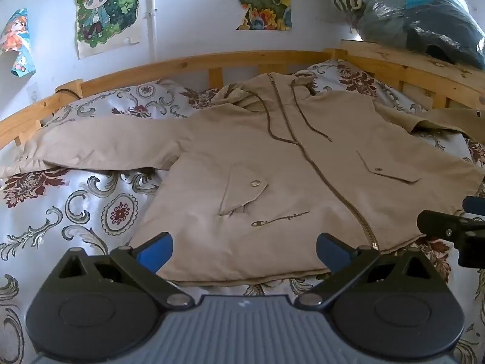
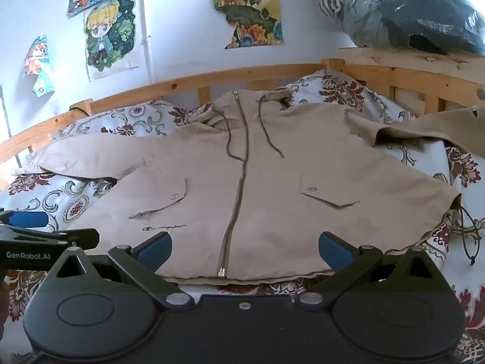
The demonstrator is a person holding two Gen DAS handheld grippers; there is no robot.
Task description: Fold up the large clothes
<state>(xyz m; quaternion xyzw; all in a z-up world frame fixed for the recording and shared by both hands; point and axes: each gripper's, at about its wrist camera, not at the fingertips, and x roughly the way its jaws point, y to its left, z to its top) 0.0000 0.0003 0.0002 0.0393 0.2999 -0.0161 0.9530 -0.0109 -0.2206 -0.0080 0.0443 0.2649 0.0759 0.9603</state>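
A beige hooded jacket (image 1: pixel 272 163) (image 2: pixel 242 182) lies spread face up on the bed, zipped, both sleeves stretched out sideways and the hood toward the headboard. Its hem faces me. My left gripper (image 1: pixel 244 251) hovers open over the hem's left part, nothing between its blue pads. My right gripper (image 2: pixel 245 250) stands open above the hem near the zipper's end, also empty. The right gripper's black body (image 1: pixel 451 230) shows at the right edge of the left wrist view, and the left gripper's body (image 2: pixel 39 233) at the left edge of the right wrist view.
The floral bedsheet (image 1: pixel 75 209) covers the mattress. A wooden bed rail (image 1: pixel 188 62) runs along the wall behind the jacket. Plastic-wrapped bundles (image 1: pixel 418 15) sit on a wooden shelf at the upper right. Posters (image 1: pixel 106 9) hang on the white wall.
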